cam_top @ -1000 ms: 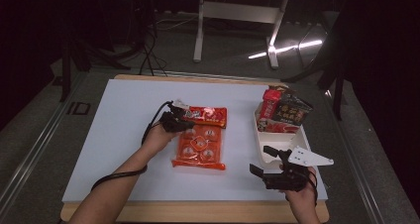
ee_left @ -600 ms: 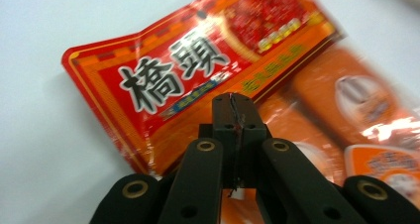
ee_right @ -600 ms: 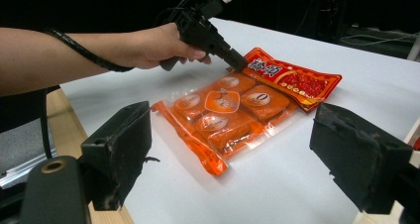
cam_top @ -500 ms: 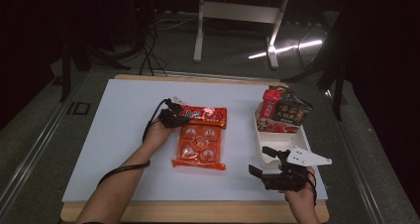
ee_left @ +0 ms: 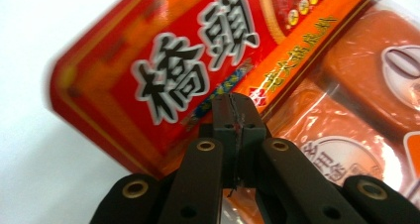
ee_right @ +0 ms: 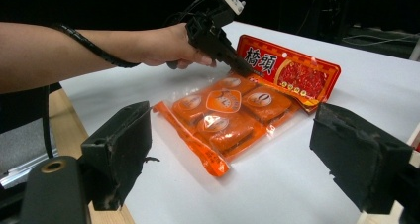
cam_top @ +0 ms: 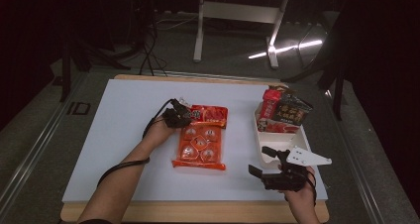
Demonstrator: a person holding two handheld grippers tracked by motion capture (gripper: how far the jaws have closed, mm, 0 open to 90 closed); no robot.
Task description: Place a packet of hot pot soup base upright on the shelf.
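An orange snack packet [cam_top: 200, 144] with a red header lies flat in the middle of the white table. My left gripper [cam_top: 184, 116] is shut, its tips resting on the packet [ee_left: 163, 60] where the red header meets the orange body. From the right gripper view, the left gripper [ee_right: 241, 67] slants down onto the packet [ee_right: 233, 110] at the header's left end. I cannot tell whether any film is pinched. My right gripper [cam_top: 261, 160] hovers near the table's front right, open, with nothing between its jaws.
A white tray [cam_top: 258, 135] at the right holds red and dark snack packets [cam_top: 285, 112], just beyond my right gripper. The white table cover [cam_top: 119, 135] ends at a wooden front edge [cam_top: 198, 211]. Dark floor and a desk frame lie beyond the table.
My left hand has shifted slightly and sunk onto the packet's header corner. The packet, the tray and my right gripper have stayed put.
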